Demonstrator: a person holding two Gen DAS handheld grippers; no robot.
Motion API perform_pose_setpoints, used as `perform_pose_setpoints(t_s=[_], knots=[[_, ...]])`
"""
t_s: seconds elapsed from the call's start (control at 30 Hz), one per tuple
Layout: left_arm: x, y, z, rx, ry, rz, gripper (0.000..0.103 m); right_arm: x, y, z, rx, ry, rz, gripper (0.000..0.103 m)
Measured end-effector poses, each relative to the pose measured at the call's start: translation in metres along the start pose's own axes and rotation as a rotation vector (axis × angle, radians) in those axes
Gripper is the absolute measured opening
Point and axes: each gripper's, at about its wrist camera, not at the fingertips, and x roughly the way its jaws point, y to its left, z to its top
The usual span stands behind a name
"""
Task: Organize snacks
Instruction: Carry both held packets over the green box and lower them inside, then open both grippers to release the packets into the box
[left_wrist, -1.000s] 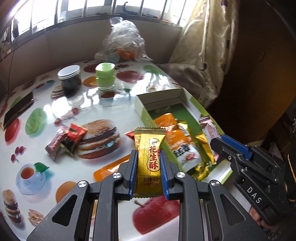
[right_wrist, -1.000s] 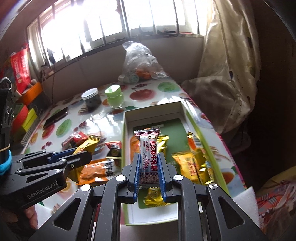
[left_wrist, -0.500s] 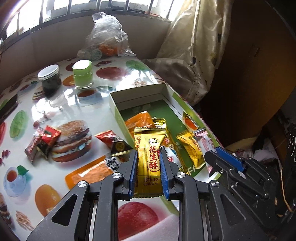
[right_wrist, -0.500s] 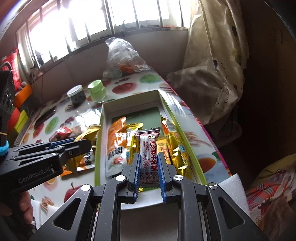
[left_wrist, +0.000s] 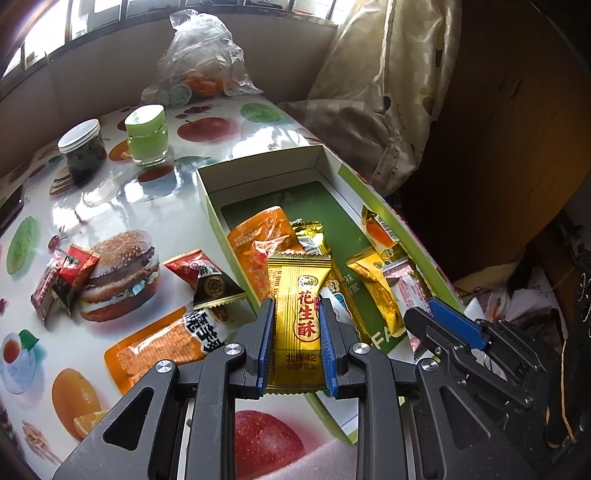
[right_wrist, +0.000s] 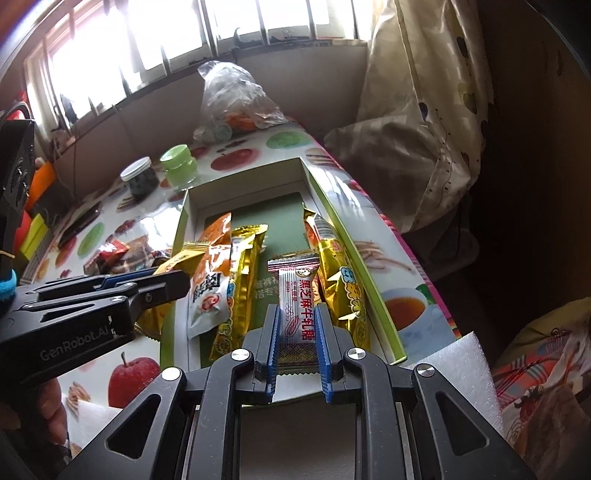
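The left gripper (left_wrist: 296, 345) is closed on a gold bar (left_wrist: 298, 317), with the blue pads pressing on its two long sides near the bottom end. The right gripper (right_wrist: 296, 345) is closed the same way on a white bar (right_wrist: 296, 306). Both bars stick up and out from the fingers, just over the near end of the box (left_wrist: 258, 173). These bars look light and a bit stiff, but the wrappers are shiny, so they may slip if the hold is loose. The sides of the middle part look like the best spot to pinch, not the thin crimped ends, which would bend. In the box lie more snacks: an orange pack (left_wrist: 258, 240), gold packs (right_wrist: 240, 288) and one long gold pack (right_wrist: 340, 280) by the right wall. There is still bare green floor farther back for the two bars. On the table (left_wrist: 122, 192), left of the box, more snacks wait: an orange bag (left_wrist: 162, 347), a red and black pack (left_wrist: 207, 280) and small red packs (left_wrist: 62, 277). Farther away stand a dark jar (left_wrist: 83, 151) and a green jar (left_wrist: 146, 134), and last a plastic bag (left_wrist: 203, 66) by the wall.
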Motion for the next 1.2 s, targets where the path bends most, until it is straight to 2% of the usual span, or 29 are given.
perform_pose_setpoints(t_s=[0.5,0.63,0.83,0.9,0.97,1.2], knots=[[0.007,-0.012,0.001,0.034,0.018,0.018,0.026,0.003,-0.003,-0.002,0.007,0.005,0.003,0.02],[0.007,-0.013,0.002,0.031,0.017,0.022,0.034,0.003,-0.003,-0.002,0.006,0.003,-0.002,0.023],[0.004,-0.013,0.002,0.036,0.014,0.024,0.035,0.001,-0.003,-0.002,0.008,0.001,-0.01,0.027],[0.001,-0.012,0.002,0.038,0.006,0.018,0.039,0.0,-0.003,-0.003,0.009,0.001,-0.01,0.029],[-0.003,-0.012,0.0,0.038,-0.003,0.009,0.048,-0.001,-0.002,-0.003,0.01,0.001,-0.007,0.032],[-0.015,-0.006,-0.002,0.028,-0.029,0.011,0.048,-0.007,0.005,-0.003,-0.002,-0.011,-0.006,0.035]])
